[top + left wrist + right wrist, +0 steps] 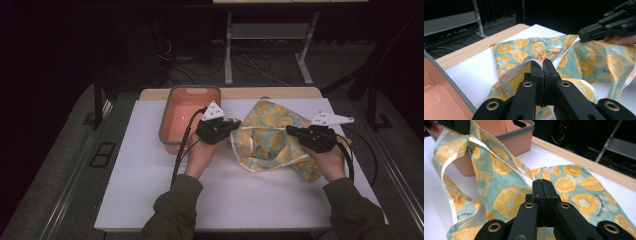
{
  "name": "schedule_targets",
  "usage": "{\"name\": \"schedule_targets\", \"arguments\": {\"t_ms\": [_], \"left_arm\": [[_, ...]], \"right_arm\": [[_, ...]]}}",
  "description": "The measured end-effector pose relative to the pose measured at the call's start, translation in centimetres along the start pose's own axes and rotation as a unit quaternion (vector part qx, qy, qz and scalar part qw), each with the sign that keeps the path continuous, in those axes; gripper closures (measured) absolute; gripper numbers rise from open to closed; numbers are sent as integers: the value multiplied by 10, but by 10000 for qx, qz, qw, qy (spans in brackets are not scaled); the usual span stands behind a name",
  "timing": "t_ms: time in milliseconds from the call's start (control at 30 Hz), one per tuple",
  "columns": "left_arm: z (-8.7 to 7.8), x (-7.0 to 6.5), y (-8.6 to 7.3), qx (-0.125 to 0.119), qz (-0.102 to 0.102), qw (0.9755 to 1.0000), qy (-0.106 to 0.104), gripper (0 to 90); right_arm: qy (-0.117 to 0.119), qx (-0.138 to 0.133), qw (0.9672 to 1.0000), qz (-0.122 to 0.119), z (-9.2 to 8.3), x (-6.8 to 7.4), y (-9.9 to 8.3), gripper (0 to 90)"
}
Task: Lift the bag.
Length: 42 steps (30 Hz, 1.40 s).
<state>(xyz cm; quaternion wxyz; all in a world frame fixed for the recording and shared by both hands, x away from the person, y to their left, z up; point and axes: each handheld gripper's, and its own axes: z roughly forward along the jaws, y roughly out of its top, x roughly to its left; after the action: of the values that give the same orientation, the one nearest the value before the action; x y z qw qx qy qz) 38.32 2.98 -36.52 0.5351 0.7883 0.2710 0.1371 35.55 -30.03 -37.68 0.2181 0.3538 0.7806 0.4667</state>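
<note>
Bare white table (165,200) spreads open nearest the person. Beyond it, left gripper (231,125) and right gripper (291,131) each clamp the citrus-print cloth (265,137) by a white-trimmed edge, lifting it mid-table. Farther left, beside the cloth, sits the pink bin (172,107).

Bin (186,117) on table (150,190) left of cloth (267,135); grippers at cloth's left and right edges.

One cloth (270,135); one tub (186,116); two claws.
</note>
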Motion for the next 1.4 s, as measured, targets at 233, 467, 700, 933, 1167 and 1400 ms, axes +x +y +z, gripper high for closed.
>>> {"name": "schedule_targets", "arguments": {"t_ms": [233, 467, 700, 933, 1167, 1400], "left_arm": [[-4, -1, -7, 164, 11, 9999, 19, 684], [-23, -4, -16, 221, 21, 9997, -134, 410], [-41, -8, -21, 241, 53, 9995, -204, 281], [-53, -9, -25, 344, 87, 9989, -290, 132], [-76, -9, -35, 491, 80, 9983, -293, 56], [-100, -7, -55, 581, 8, 9982, -160, 35]], "right_arm": [[322, 94, 9992, 235, 1, -2, -4, 808], [770, 51, 9960, 460, -5, -1, -5, 603], [1044, 4, 9932, 517, -13, 4, -2, 461], [1104, -7, 9924, 545, -18, 6, -3, 330], [1173, 5, 9920, 476, -28, 10, -6, 241], [1217, 73, 9920, 333, -41, 16, -17, 188]]}}
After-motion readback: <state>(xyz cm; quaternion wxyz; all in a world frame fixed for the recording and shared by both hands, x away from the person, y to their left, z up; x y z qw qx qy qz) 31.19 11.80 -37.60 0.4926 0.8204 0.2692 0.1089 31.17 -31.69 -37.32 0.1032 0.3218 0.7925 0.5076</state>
